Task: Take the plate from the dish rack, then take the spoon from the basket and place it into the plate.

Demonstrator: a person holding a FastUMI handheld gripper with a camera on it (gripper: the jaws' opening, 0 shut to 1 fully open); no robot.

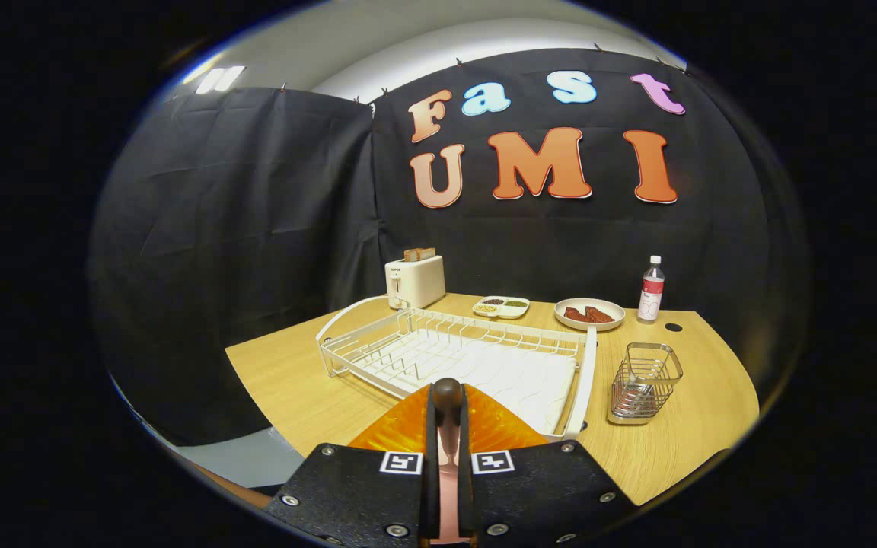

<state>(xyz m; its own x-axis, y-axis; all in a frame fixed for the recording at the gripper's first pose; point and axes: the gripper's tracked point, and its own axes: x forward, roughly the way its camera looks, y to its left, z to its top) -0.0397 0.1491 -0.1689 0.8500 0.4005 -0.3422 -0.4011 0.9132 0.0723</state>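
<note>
My claw (448, 426) is nearly closed, both fingers clamped on a spoon (448, 396) whose dark end stands just above the fingertips. Directly beneath and behind the fingers lies the orange plate (400, 430), on the near edge of the desk (294, 380). Beyond it sits the white dish rack (423, 342). The wire basket (644, 380) stands to the right.

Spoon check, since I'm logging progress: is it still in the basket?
No. The spoon is clamped between the gripper's fingers, over the orange plate, apart from the basket.
</note>
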